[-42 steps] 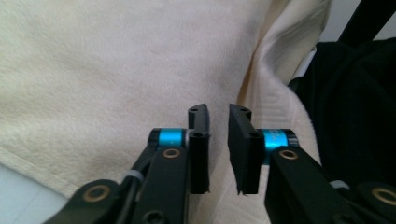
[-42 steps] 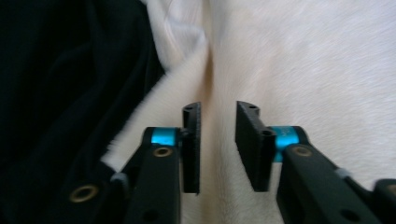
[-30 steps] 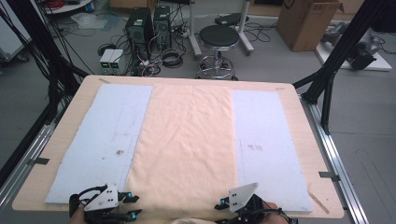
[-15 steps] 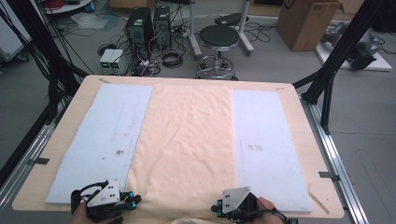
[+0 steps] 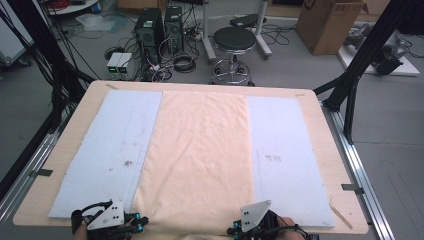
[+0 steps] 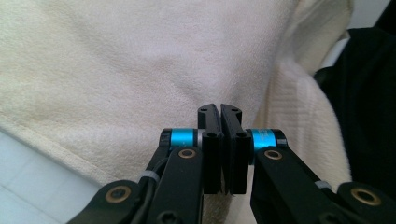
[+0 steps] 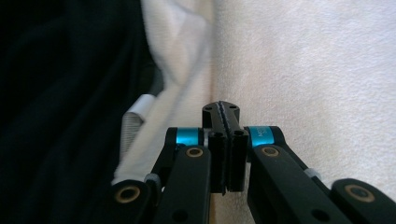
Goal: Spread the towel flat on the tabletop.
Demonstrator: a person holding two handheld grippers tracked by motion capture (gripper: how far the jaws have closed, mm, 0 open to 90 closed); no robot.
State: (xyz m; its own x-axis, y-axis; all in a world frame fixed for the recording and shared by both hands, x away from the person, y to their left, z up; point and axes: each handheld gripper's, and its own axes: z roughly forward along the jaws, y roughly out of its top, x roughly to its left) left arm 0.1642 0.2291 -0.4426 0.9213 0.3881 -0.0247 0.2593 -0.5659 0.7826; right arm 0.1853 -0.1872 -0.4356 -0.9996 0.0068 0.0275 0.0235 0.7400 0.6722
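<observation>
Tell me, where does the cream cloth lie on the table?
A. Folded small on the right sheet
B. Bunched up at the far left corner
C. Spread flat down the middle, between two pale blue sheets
C: the cream cloth lies spread down the middle, with a pale blue sheet on its left and another on its right.

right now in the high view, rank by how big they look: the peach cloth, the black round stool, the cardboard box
1. peach cloth
2. and 3. brown cardboard box and black round stool: look alike, box cut off by the frame, both farther away, so unranked.
</observation>
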